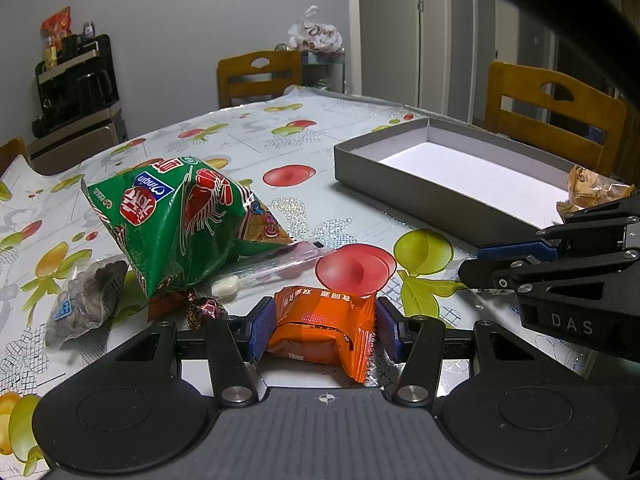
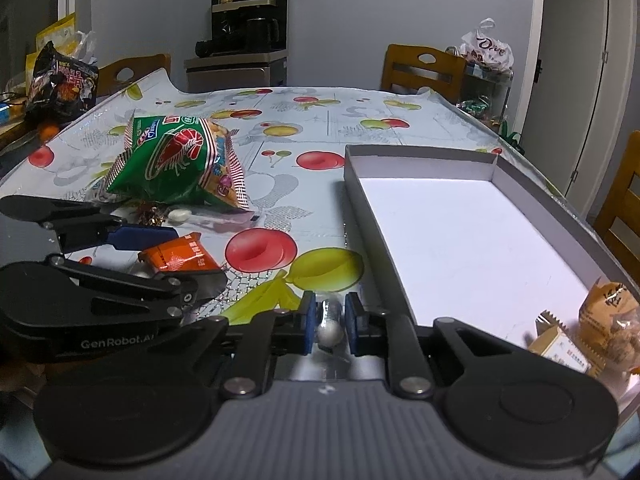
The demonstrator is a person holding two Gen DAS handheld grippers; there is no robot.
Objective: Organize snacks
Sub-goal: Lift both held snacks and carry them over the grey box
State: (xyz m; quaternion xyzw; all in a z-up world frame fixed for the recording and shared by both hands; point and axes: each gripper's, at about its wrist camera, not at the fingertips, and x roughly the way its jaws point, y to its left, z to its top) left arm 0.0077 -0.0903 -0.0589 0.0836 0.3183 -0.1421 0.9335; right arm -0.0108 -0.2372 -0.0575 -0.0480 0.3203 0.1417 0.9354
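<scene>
The box [image 2: 460, 236] lies just right of and ahead of the right gripper [image 2: 330, 326], its long axis running away from the camera; the right hand is the nearer of the two to it, with the box's near wall touching or just beside the right finger. The right fingers [image 2: 307, 324] are nearly together with a small wrapped candy [image 2: 330, 330] between them; whether the pads already press on it cannot be told. The candy is round, pale and glossy, its twisted foil tail pointing forward along the fingers. The left gripper [image 1: 325, 330] sits well to the left of the box, fingers pinching an orange packet [image 1: 320, 326] across its short sides; the packet is crinkled foil, pillow-shaped, with serrated seams. The box is shallow rigid card, grey outside, white inside, holding tan wrapped snacks [image 2: 592, 332] at its near right corner. On the table [image 2: 320, 112], under a slick fruit-print cover, remain a puffy green bag [image 1: 180, 220], a clear bag of dark nuts [image 1: 86, 304] and a foil-wrapped sweet [image 1: 208, 308].
</scene>
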